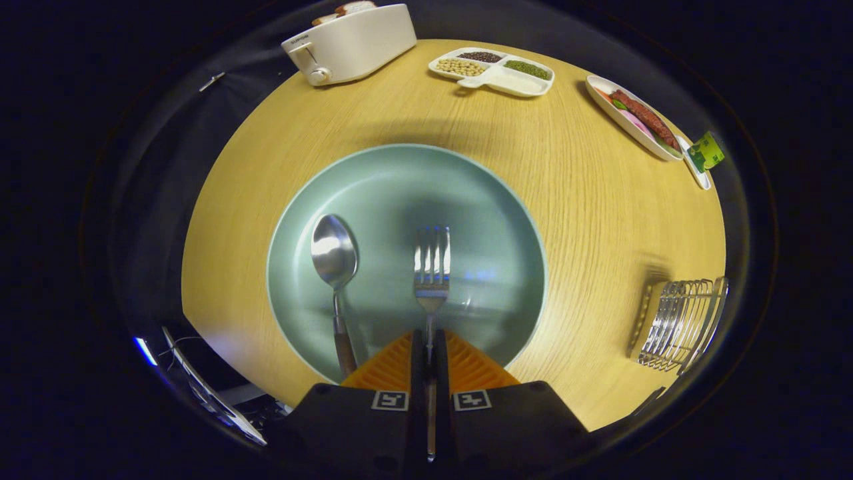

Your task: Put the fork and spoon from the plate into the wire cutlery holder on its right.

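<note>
Closed tight, the gripper point(430, 343) has both fingers pressed on the handle of the fork point(432, 267), whose shaft runs back between them while its tines point forward over the plate. Beneath everything spreads the wooden table point(586, 220), pale and grained. On it, just ahead of the fingers, sits the round green plate point(400, 180). A white toaster point(350, 43) stands at the far side of the table, beyond the plate. To the plate's right, well apart from it, stands the wire cutlery holder point(680, 323), with nothing visible in it. A divided white tray point(493, 70) with beans in its compartments lies far ahead, and an oval dish point(636, 117) with food lies to its right. The spoon point(335, 267) lies on the plate left of the fork, bowl forward, its handle reaching back beside the fingers.
</note>
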Tool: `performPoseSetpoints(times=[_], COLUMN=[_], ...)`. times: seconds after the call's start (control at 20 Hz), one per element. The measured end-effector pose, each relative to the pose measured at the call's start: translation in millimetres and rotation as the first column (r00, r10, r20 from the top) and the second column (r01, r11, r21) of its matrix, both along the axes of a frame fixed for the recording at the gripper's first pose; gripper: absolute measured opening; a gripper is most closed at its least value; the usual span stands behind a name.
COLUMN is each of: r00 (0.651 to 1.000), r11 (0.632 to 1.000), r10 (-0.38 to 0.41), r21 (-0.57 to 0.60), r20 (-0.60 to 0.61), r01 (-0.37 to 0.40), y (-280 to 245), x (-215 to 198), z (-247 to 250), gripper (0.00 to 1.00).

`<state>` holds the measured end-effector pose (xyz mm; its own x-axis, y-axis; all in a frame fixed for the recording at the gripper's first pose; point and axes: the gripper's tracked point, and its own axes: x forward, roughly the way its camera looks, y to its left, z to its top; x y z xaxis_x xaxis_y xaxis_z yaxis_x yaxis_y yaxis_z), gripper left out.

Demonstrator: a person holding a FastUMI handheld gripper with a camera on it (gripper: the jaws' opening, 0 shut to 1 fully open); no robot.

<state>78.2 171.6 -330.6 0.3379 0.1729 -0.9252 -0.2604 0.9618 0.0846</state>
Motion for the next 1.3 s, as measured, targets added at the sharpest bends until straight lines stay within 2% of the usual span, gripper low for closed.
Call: performPoseSetpoints(times=[0.05, 0.15, 0.4, 0.65, 0.95, 1.1, 1.3], r00=[0.999, 0.996, 0.999, 0.999, 0.998, 0.998, 0.993], r11=[0.999, 0.995, 0.997, 0.992, 0.997, 0.998, 0.992], r10=[0.033, 0.093, 0.040, 0.021, 0.026, 0.058, 0.095], r21=[-0.005, -0.031, 0.059, 0.121, 0.077, 0.003, -0.071], r20=[0.003, 0.015, 0.028, 0.040, 0.065, 0.039, -0.064], r01=[-0.033, -0.093, -0.042, -0.025, -0.031, -0.058, -0.100], y=[-0.5, -6.8, -9.1, -27.4, -116.6, -173.2, -232.9], x=[-0.5, -1.4, -2.8, -10.0, -24.9, -30.9, -36.4], z=[-2.7, 2.6, 32.8, 78.4, 141.3, 149.5, 144.4], gripper=[0.07, 0.07, 0.06, 0.07, 0.06, 0.06, 0.06])
